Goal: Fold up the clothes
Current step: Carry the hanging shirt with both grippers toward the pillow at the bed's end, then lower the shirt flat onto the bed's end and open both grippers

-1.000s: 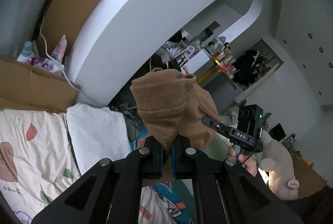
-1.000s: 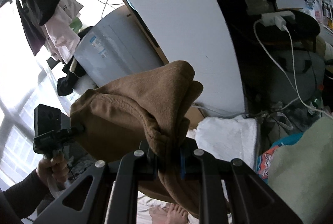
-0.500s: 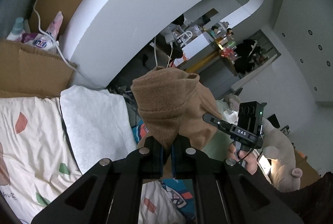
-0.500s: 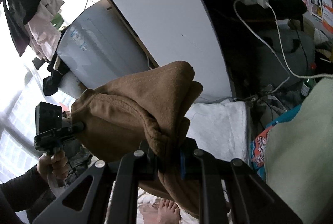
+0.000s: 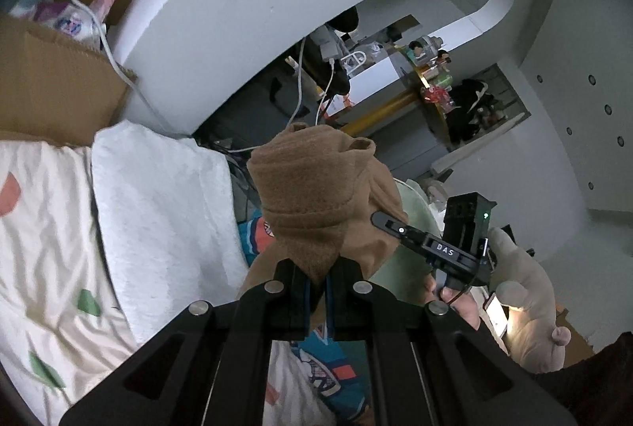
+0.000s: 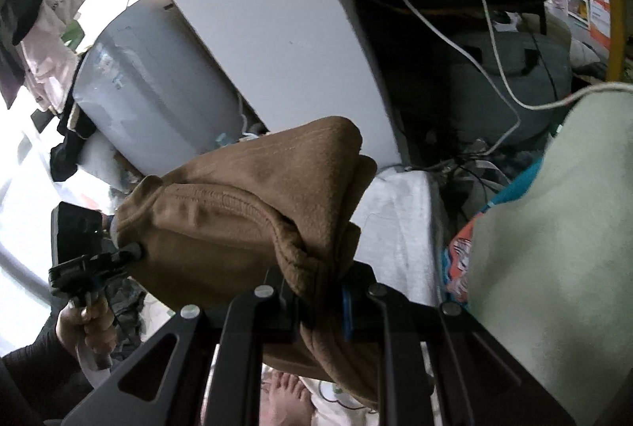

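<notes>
A bed with a white patterned sheet point(image 5: 43, 228) lies below, and on it a white towel point(image 5: 158, 212) is spread; a colourful printed cloth point(image 5: 253, 240) and a pale green blanket point(image 6: 554, 228) lie beside the towel. Behind the bed stand a curved white wall panel point(image 5: 237, 2), a cardboard box point(image 5: 51, 81), and a messy corner with white cables point(image 6: 494, 42) and a charger. A plush toy point(image 5: 522, 299) sits at the right in the left wrist view. The brown garment point(image 5: 316, 200) hangs in the air above the bed, stretched between both claws. The left gripper point(image 5: 316, 279) is clenched on one bunched edge of it, the jaws almost together. The right gripper point(image 6: 320, 291) pinches a thicker fold of the same garment, so its jaws stand a little wider.
</notes>
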Available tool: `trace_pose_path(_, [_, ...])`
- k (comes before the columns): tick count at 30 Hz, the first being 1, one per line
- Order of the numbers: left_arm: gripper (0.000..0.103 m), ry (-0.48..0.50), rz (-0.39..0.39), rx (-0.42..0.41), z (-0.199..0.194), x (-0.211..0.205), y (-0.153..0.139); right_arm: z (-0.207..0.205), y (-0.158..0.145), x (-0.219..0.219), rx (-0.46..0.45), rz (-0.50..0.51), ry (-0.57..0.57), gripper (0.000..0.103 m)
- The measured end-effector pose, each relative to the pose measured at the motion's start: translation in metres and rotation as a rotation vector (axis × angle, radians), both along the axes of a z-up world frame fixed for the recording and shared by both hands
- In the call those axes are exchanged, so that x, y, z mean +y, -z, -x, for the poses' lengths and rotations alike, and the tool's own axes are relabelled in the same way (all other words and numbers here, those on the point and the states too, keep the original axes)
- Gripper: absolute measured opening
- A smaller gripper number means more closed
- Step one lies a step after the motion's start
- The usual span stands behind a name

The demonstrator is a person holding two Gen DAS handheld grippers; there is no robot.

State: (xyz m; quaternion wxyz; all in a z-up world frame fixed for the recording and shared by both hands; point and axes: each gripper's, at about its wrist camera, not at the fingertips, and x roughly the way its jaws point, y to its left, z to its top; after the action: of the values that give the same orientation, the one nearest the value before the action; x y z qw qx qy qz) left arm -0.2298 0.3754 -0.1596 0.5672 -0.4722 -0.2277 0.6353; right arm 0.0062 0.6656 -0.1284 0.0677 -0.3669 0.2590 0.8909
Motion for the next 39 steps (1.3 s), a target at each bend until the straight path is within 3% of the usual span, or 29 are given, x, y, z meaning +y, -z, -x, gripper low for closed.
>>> trace_pose_path(17, [0.004,-0.003,0.011,-0.027,0.008,0.01,0.043,0.015,0.05,0.014,-0.065,0.008,0.029,0.014])
trace_pose_path(28, [0.004,-0.027,0.018,-0.033,0.047,0.019,0.074,0.054,0.079,0.029,-0.092,-0.005,0.017,0.014])
trace_pose_path(39, [0.004,0.002,0.099,0.025,0.102,0.047,0.106,0.104,0.122,0.057,-0.159,-0.033,0.011,0.014])
